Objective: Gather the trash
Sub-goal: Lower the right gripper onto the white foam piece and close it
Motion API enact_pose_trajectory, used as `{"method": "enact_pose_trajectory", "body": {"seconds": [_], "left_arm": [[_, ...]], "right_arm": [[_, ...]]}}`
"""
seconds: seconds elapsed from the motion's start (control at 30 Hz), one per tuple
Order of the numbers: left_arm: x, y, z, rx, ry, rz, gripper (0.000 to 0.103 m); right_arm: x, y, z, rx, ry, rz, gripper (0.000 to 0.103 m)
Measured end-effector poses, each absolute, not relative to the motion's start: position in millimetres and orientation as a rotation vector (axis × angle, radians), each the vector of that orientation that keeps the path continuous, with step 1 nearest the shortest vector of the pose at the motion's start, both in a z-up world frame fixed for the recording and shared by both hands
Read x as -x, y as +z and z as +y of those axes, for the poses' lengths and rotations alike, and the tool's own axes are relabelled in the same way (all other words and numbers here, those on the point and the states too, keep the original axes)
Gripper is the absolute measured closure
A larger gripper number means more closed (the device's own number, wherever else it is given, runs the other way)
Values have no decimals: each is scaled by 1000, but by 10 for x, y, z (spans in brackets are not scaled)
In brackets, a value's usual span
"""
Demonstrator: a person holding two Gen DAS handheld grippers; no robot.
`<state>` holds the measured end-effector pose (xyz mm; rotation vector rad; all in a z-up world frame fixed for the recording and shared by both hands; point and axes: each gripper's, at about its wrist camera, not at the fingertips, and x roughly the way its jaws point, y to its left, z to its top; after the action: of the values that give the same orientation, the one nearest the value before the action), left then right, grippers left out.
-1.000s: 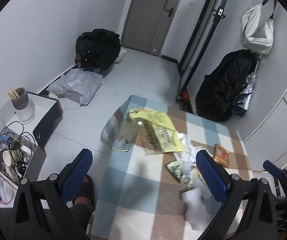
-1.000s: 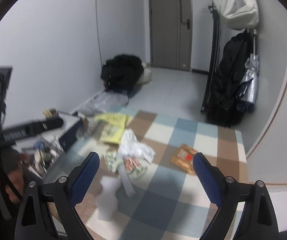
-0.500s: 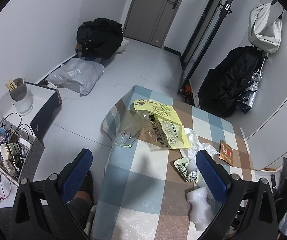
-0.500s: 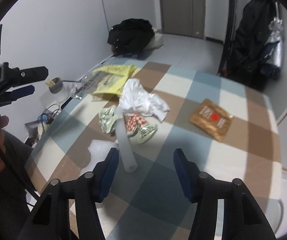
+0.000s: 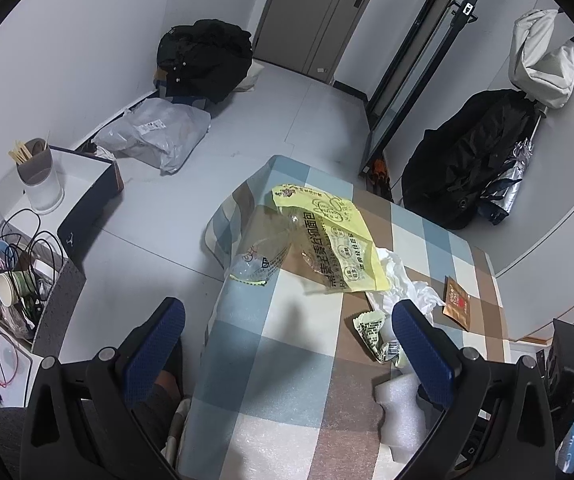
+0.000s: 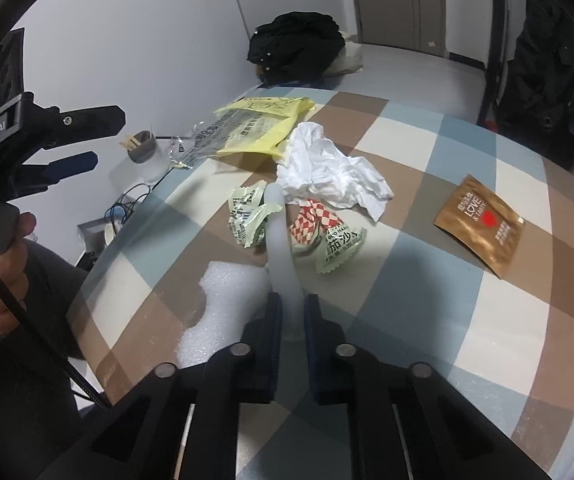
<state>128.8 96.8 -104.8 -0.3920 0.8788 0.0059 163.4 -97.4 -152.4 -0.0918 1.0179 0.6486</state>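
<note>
Brown sachet (image 6: 479, 225) reads "LOVE & TASTY"; left gripper (image 6: 75, 140) "GenRobot.AI"

Tissue (image 6: 329, 170) behind foam tube (image 6: 283, 248)

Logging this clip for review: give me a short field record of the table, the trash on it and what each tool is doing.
surface: table with checked cloth
right tool: closing on the white foam tube, pads at its near end
left tool: open, holding nothing, above the table's edge
trash on table: yellow bag, crumpled tissue, green wrapper, red-checked wrapper, brown sachet, foam sheet
collected so far: cannot tell; no bin in view
</note>
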Motion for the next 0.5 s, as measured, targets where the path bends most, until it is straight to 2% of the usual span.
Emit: {"method": "enact_pose_trajectory", "body": {"seconds": [0.5], "left_arm": [[-1306, -1090, 915, 383, 1, 907, 1]], "right_arm": [[-1315, -1305, -1317, 99, 615, 1080, 97]]}}
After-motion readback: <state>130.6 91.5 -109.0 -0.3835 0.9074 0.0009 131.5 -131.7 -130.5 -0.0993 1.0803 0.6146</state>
